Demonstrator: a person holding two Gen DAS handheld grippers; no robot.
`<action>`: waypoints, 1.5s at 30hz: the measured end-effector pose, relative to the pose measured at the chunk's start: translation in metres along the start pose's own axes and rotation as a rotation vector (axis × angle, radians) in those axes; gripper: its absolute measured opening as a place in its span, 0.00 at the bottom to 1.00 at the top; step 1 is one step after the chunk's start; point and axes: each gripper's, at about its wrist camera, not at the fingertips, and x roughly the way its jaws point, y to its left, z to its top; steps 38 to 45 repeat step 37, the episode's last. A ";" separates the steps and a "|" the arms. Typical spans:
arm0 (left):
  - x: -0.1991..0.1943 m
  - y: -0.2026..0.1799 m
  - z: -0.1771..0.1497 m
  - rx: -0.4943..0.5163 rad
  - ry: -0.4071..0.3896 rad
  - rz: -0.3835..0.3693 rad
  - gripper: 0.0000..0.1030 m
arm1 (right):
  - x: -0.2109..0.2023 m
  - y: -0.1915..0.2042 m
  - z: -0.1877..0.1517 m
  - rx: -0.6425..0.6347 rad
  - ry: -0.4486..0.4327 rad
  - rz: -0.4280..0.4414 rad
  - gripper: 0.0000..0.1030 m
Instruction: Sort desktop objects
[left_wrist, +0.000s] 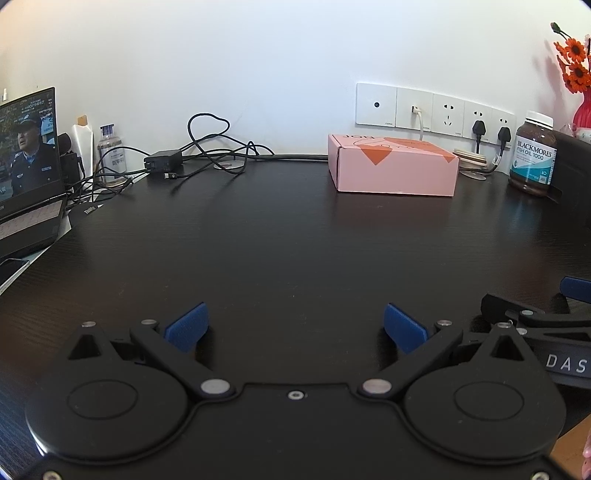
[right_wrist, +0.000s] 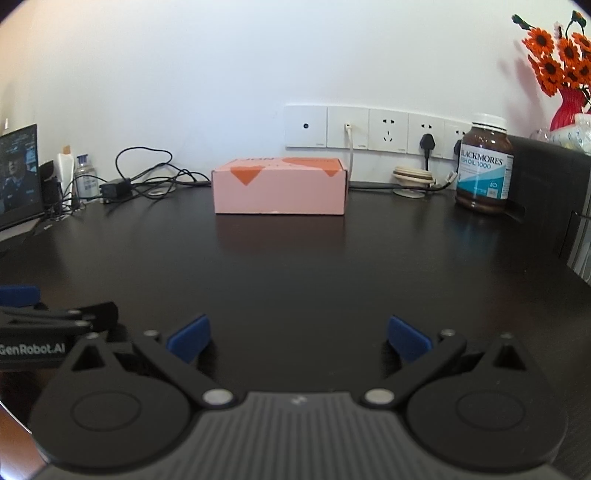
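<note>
Dark desk (left_wrist: 295, 236) is showing a fine wood-grain texture with a soft sheen, reflecting the wall's light. Pink box (right_wrist: 279, 192) is appearing as matt cardboard with orange printed patches. Fish-oil bottle (right_wrist: 483, 164) is looking like glossy brown translucent plastic or glass, which of the two cannot be told, wearing a smooth paper label and a white cap. Left gripper (left_wrist: 295, 326) is presenting matt black plastic links, bright metal pivot pins and blue fingers (left_wrist: 186, 326) of a dull, slightly rough finish. Right gripper (right_wrist: 298, 338) is showing a ribbed grey housing. Red vase (right_wrist: 569, 107) is gleaming glossily.
</note>
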 end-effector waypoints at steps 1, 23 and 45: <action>0.000 0.000 0.000 -0.001 0.000 0.001 1.00 | 0.000 0.000 0.000 0.000 -0.001 0.000 0.99; 0.000 0.001 -0.005 0.003 -0.035 -0.002 1.00 | -0.003 0.001 -0.005 0.006 -0.037 -0.021 0.99; 0.001 0.002 -0.004 0.007 -0.028 -0.007 1.00 | -0.003 0.001 -0.005 0.008 -0.038 -0.024 0.99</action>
